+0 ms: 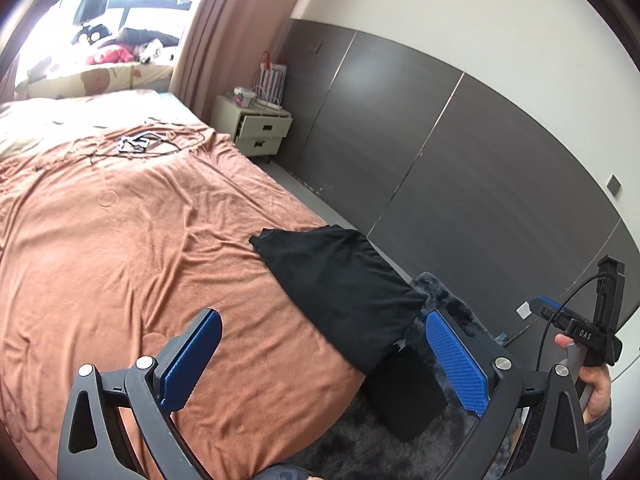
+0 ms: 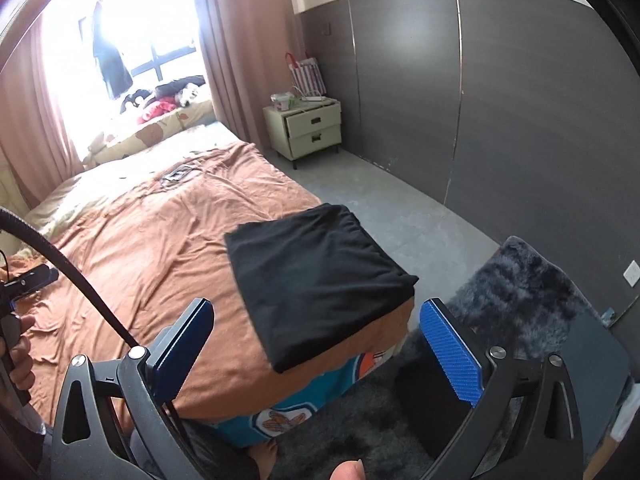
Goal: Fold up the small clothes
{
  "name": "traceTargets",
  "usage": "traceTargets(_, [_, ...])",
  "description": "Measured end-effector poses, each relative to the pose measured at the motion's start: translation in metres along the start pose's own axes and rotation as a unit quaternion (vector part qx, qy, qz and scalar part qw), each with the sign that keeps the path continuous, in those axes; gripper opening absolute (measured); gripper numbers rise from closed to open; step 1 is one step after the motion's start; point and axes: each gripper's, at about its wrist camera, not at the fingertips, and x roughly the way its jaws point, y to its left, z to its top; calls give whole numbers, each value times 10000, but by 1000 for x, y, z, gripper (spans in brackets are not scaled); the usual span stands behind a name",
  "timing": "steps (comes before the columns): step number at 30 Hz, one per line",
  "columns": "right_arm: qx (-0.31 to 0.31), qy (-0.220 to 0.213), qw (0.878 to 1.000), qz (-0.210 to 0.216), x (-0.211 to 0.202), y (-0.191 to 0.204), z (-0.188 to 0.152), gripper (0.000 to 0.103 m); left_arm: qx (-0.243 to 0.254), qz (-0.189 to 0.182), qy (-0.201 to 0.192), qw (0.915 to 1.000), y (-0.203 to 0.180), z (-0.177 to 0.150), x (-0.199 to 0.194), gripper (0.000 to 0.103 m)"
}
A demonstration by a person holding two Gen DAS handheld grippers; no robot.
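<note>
At the bottom of each wrist view, the left gripper (image 1: 322, 354) and the right gripper (image 2: 314, 350) are seen spread wide, with nothing between the pads. Just beyond, a folded black garment (image 2: 320, 280) is laid at the corner of the bed (image 2: 160, 240). A nightstand (image 2: 308, 128) stands farther off, upper centre.

Open orange bedspread (image 2: 132, 240) from nine to twelve o'clock, folded black garment (image 2: 316, 280) blocking bed corner at centre, nightstand (image 2: 308, 128) at twelve.
</note>
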Motion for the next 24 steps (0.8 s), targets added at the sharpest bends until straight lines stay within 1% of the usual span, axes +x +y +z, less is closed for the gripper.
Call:
traceTargets(3, [-66,-99,9999,-17,-19,6,-10,103,50,-30,-39,10000,-1,-10,-22,103])
traceTargets(6, [-183,-157,9997,2,-37,16,-19,103,238,141,-123,9995,-4,-24,-51,103])
traceTargets(9, [-265,-212,9994,3,-53,26,-30,103,299,194,-237,9991,-4,-38,-81,103])
traceTargets(16, [-355,-360,9984,246,-82,39,-52,103,472,389,-468,9970,-5,-71,-139,103])
traceTargets(24, [-403,-508,9968,461,-104,47,-80,103,617,692,-757,9928,-2,-107,-192,103])
